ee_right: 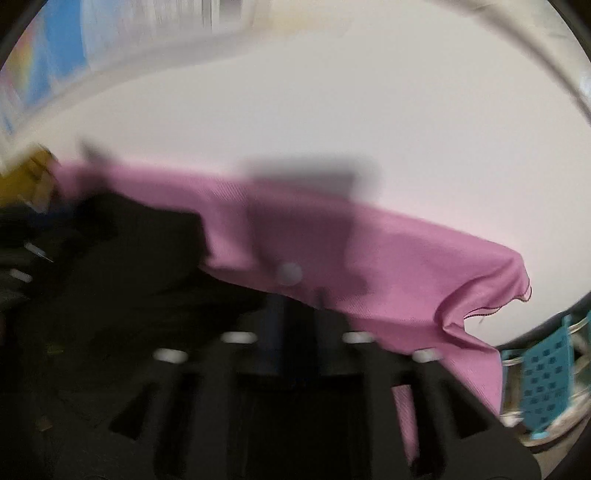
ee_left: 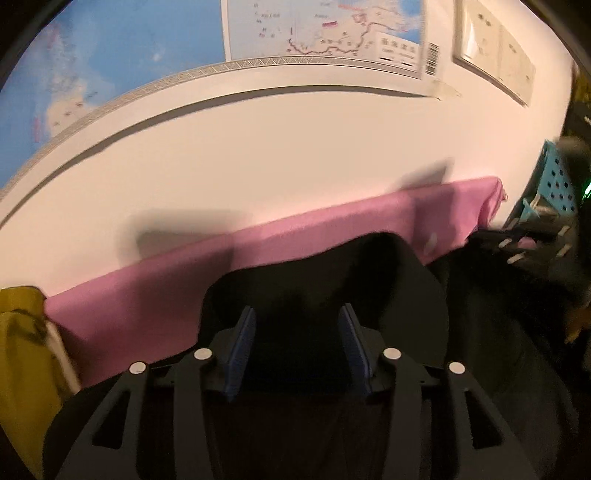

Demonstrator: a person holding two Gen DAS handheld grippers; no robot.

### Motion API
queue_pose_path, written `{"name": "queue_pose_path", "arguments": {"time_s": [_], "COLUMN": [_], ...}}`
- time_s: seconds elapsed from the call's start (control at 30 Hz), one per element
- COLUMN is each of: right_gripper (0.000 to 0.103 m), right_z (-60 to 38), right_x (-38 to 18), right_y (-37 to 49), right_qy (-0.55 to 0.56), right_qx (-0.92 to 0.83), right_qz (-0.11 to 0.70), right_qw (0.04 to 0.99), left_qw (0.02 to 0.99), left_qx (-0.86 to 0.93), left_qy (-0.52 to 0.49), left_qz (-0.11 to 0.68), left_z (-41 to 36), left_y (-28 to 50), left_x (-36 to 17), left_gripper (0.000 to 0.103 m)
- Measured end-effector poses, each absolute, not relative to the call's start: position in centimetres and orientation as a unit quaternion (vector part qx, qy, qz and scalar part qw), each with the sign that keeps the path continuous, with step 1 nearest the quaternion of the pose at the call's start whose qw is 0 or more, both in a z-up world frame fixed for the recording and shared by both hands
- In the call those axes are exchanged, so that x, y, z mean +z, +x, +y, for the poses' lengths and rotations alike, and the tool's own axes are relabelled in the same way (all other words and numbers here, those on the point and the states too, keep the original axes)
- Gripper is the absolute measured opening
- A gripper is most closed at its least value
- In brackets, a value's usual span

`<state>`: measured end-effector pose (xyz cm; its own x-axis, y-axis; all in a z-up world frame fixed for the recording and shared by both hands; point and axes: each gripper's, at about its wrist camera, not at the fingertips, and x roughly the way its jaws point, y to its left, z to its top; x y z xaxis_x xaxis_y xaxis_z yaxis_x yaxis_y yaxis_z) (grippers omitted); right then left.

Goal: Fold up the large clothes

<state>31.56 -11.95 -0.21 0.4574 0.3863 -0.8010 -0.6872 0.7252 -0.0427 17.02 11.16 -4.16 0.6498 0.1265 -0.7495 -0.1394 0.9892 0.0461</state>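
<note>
Listing what both wrist views show, we record first the left gripper [ee_left: 297,341]: its two blue-padded fingers [ee_left: 242,345] stand well apart, jaws wide, with nothing clamped between them, poised over the black garment [ee_left: 332,273]. That garment, the large piece to be folded, lies bunched in the near middle of a pink cloth [ee_left: 155,295] that covers the work surface and runs to the far edge against a white wall [ee_left: 258,155]. A raised fold of the black fabric sits just beyond the left fingertips, and more of it spreads to the right. The right gripper [ee_right: 291,310] appears heavily blurred in its own view; its fingers seem drawn close together, but we cannot tell whether they pinch any fabric. In that view the black garment fills the near left and the pink cloth stretches right to a rumpled, stitched corner. Further items: a yellow garment [ee_left: 18,354] at the far left, a teal perforated basket [ee_left: 557,181] at the right edge, and maps [ee_left: 325,29] on the wall.
</note>
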Motion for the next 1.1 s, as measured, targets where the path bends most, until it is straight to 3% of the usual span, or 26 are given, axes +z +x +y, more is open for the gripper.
{"name": "queue_pose_path", "arguments": {"time_s": [0.07,0.1,0.13,0.23,0.47,0.53,0.63,0.67,0.7,0.73,0.77,1.1], "right_gripper": [0.055,0.061,0.071,0.077,0.078,0.086,0.089,0.088,0.067,0.024,0.01,0.011], "right_z": [-15.3,-17.2,-18.7,-25.6,-35.2,-37.1,-37.8,-37.9,-37.9,-38.0,-38.4,-39.3], "right_x": [2.6,3.8,4.4,5.2,1.3,0.8,0.1,-0.2,-0.3,-0.5,-0.3,16.9], "right_y": [30.0,29.0,28.3,23.9,14.5,12.5,10.2,9.6,9.3,9.3,9.7,11.5], "right_qy": [-0.163,-0.154,-0.146,-0.138,-0.096,-0.072,-0.039,-0.045,-0.054,-0.055,-0.04,0.002], "right_qx": [0.326,0.331,0.336,0.333,0.304,0.314,0.326,0.325,0.32,0.319,0.318,0.351], "right_qz": [0.393,0.388,0.388,0.403,0.473,0.474,0.47,0.467,0.465,0.468,0.474,0.325], "right_qw": [0.844,0.846,0.846,0.841,0.822,0.82,0.819,0.821,0.824,0.823,0.82,0.878], "left_qw": [0.912,0.914,0.917,0.918,0.905,0.903,0.899,0.899,0.898,0.898,0.896,0.904], "left_qx": [0.061,0.055,0.043,0.01,-0.055,-0.066,-0.078,-0.08,-0.081,-0.083,-0.086,-0.107], "left_qy": [-0.006,-0.002,0.0,0.027,0.074,0.084,0.078,0.077,0.076,0.075,0.075,0.04], "left_qz": [0.406,0.402,0.397,0.395,0.415,0.417,0.423,0.425,0.425,0.426,0.428,0.411], "left_z": [10.6,10.1,9.6,7.3,2.6,1.8,1.2,0.9,0.7,0.6,0.3,2.0], "left_y": [15.8,15.0,14.1,12.1,8.8,8.1,7.1,7.1,6.9,6.5,6.4,4.2], "left_x": [-3.6,-3.2,-2.8,-2.5,-4.2,-4.5,-4.9,-5.0,-5.0,-5.1,-5.2,-2.9], "left_gripper": [0.065,0.076,0.078,0.079,0.082,0.082,0.082,0.082,0.082,0.082,0.082,0.084]}}
